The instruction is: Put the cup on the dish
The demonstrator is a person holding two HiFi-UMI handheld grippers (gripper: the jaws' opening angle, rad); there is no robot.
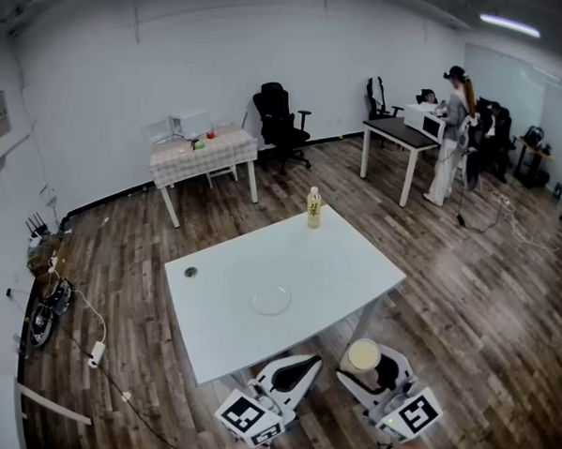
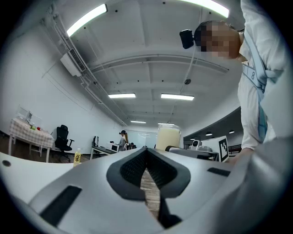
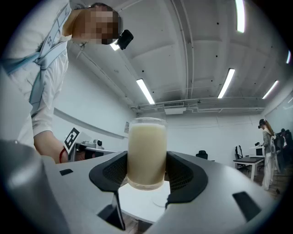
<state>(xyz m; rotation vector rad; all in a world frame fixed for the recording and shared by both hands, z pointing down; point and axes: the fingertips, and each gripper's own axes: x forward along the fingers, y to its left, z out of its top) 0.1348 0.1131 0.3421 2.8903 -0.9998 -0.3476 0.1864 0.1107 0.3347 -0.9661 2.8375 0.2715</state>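
Observation:
A glass cup point(image 1: 363, 354) of creamy liquid stands upright between the jaws of my right gripper point(image 1: 368, 363), which is shut on it just off the near edge of the white table point(image 1: 221, 335). In the right gripper view the cup point(image 3: 147, 153) fills the gap of the gripper point(image 3: 147, 170), with both pads against its sides. The clear round dish point(image 1: 270, 300) lies near the table's middle and shows faintly below the cup as the dish point(image 3: 160, 201). My left gripper point(image 1: 305, 364) is shut and holds nothing; its own view shows the jaws meeting at the left gripper point(image 2: 145, 158).
A yellow bottle point(image 1: 313, 208) stands at the table's far edge and a small dark disc point(image 1: 190, 271) lies near its left corner. Behind are a checked table point(image 1: 202, 153), an office chair point(image 1: 277, 116) and a person point(image 1: 456, 130) at a desk. Cables point(image 1: 70, 314) lie on the floor at left.

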